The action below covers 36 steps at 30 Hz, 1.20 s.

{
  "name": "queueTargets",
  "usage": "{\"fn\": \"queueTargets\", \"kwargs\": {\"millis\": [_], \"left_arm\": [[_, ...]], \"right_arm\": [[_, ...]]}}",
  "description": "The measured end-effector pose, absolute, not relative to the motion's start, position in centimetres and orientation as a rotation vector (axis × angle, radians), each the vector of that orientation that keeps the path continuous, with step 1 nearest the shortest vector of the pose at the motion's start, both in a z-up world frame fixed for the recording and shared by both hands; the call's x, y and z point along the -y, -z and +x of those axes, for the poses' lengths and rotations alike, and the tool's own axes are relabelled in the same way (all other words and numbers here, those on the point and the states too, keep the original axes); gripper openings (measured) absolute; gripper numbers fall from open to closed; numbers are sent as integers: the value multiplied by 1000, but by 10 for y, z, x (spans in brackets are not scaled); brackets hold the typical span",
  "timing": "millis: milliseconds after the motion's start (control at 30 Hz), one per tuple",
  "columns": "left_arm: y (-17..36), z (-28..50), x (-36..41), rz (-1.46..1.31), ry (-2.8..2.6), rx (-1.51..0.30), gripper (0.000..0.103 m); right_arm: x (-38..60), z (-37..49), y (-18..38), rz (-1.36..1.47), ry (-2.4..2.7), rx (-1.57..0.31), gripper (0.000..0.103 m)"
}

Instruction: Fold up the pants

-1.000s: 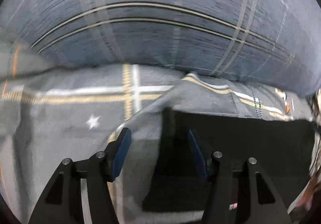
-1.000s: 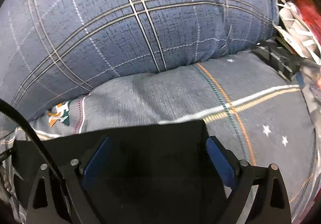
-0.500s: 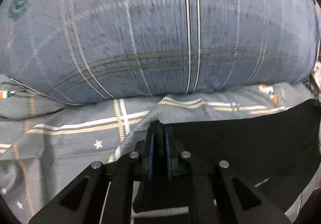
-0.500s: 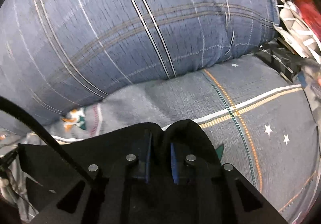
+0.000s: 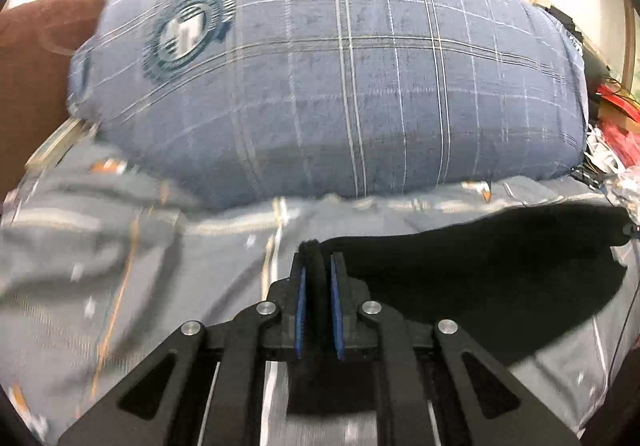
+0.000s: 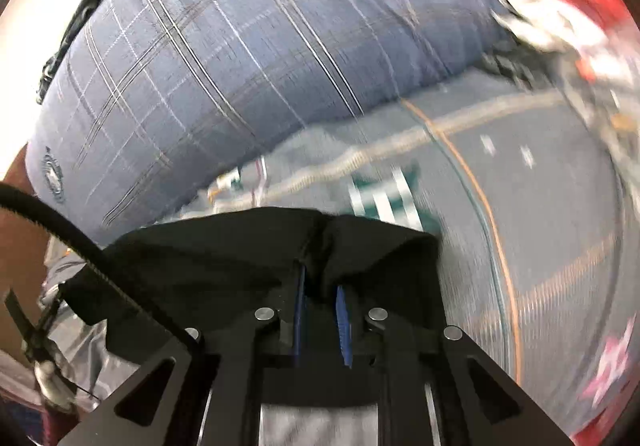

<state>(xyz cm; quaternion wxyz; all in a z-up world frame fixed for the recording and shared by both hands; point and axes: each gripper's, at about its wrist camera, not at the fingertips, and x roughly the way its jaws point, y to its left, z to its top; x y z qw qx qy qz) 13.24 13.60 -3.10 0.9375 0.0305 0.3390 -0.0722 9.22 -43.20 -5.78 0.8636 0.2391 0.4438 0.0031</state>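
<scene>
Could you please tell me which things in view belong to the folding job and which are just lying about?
Job:
black pants
left gripper, shut on them
right gripper, shut on them
bedsheet underneath

Lying about:
plaid pillow
red clutter

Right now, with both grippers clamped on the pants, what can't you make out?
- Left wrist: pants run off the right edge; legs and length unseen.
- Right wrist: right gripper fingertips buried under pants.
- Both views: bedsheet pattern motion-blurred.
</scene>
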Motion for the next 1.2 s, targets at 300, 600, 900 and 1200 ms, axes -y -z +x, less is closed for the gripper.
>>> {"fn": "queueTargets", "kwargs": {"millis": [300, 600, 900, 1200], "left_arm": [[93, 42, -207, -64, 31, -853, 16], [100, 58, -233, -463, 178, -941, 39], [111, 100, -163, -404, 251, -1033, 8], [45, 122, -153, -294, 256, -848, 8]], "right_arm": [[458, -3, 130, 658, 108, -1000, 46], [463, -8, 101, 656, 127, -908, 49], [360, 56, 69, 475, -82, -924, 65], [280, 112, 77, 401, -189, -930, 65]]}}
